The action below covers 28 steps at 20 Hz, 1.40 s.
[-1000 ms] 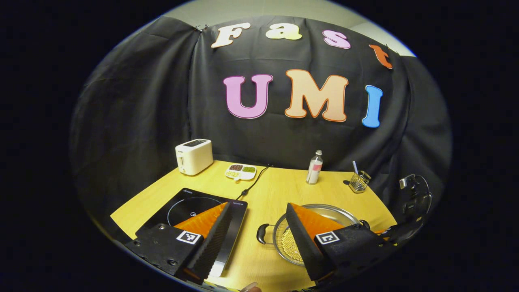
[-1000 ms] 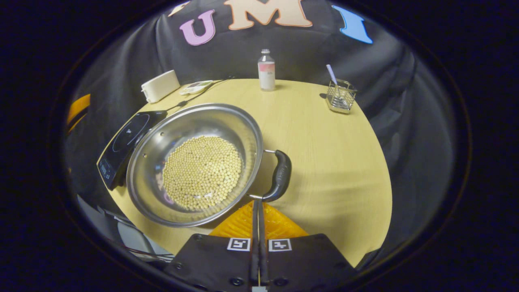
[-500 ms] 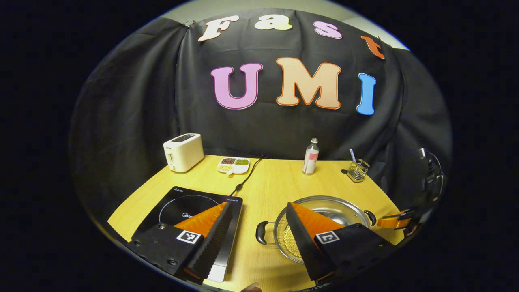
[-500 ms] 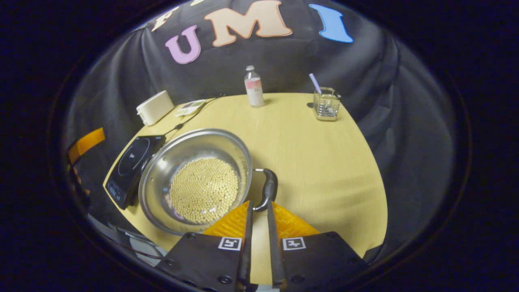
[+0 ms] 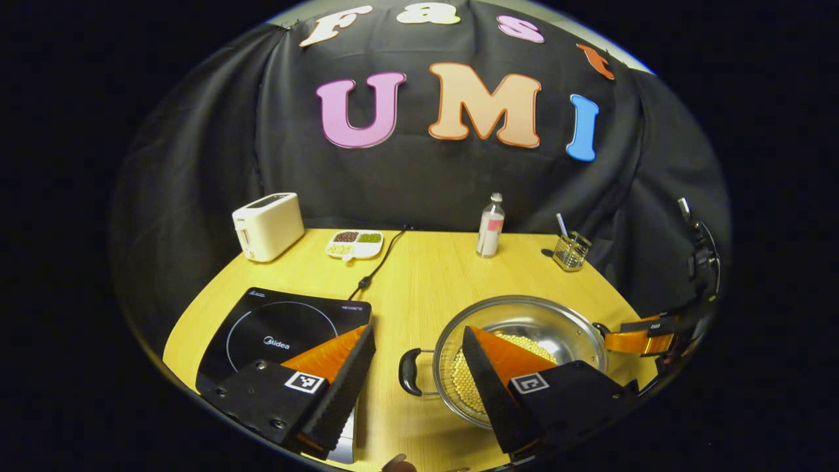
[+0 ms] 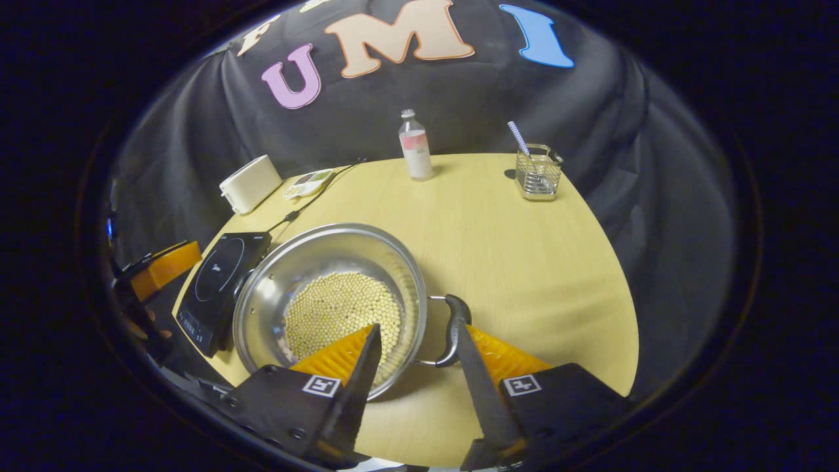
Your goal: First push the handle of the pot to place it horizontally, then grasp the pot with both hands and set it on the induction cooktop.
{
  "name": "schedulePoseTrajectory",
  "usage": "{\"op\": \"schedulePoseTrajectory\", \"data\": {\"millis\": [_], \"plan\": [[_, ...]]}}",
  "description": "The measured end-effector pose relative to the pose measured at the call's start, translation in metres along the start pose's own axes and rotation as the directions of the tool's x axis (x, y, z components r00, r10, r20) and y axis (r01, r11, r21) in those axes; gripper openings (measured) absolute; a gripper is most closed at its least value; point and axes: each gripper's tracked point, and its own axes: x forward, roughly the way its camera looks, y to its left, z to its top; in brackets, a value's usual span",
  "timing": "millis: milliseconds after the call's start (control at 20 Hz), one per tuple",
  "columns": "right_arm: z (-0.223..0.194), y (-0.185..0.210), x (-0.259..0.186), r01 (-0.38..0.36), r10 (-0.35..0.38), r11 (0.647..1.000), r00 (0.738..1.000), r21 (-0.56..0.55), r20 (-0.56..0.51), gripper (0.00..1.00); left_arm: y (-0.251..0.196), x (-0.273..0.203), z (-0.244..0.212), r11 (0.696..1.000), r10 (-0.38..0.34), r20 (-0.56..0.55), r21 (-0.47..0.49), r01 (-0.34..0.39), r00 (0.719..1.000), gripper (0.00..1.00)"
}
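Yellow table (image 6: 524, 262) — pot (image 6: 328, 288), both grippers open

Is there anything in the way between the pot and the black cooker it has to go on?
Nothing visible. The pot sits right beside the induction cooktop, with just bare table between them.

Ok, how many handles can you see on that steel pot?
2. One handle is on the pot's side toward the induction cooktop, between the left gripper's open fingers. The other handle sits opposite, between the right gripper's open fingers.
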Motion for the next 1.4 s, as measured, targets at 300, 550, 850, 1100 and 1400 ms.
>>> {"op": "schedulePoseTrajectory", "data": {"millis": [300, 550, 850, 1100, 1400], "plan": [[0.003, -0.022, 0.021, 0.078, -0.078, 0.996, 0.997, 0.031, -0.029, 0.74, 0.009, 0.037, -0.031, 1.0, -0.021, -0.117, -0.023, 0.018, 0.993, 0.88], [-0.005, -0.025, 0.037, 0.094, -0.092, 0.995, 0.993, 0.017, -0.074, 0.75, 0.012, 0.057, -0.057, 0.998, -0.035, -0.206, -0.062, 0.023, 0.978, 0.9], [-0.015, -0.02, 0.051, 0.086, -0.084, 0.996, 0.99, 0.014, -0.11, 0.77, 0.007, 0.067, -0.075, 0.997, -0.05, -0.254, -0.072, 0.033, 0.966, 0.9], [-0.022, -0.022, 0.06, 0.093, -0.089, 0.995, 0.987, 0.025, -0.135, 0.75, 0.005, 0.073, -0.084, 0.996, -0.062, -0.276, -0.082, 0.04, 0.959, 0.9], [-0.027, -0.024, 0.065, 0.097, -0.086, 0.993, 0.984, 0.065, -0.154, 0.74, 0.007, 0.078, -0.09, 0.996, -0.051, -0.298, -0.09, 0.025, 0.953, 0.87]]}}
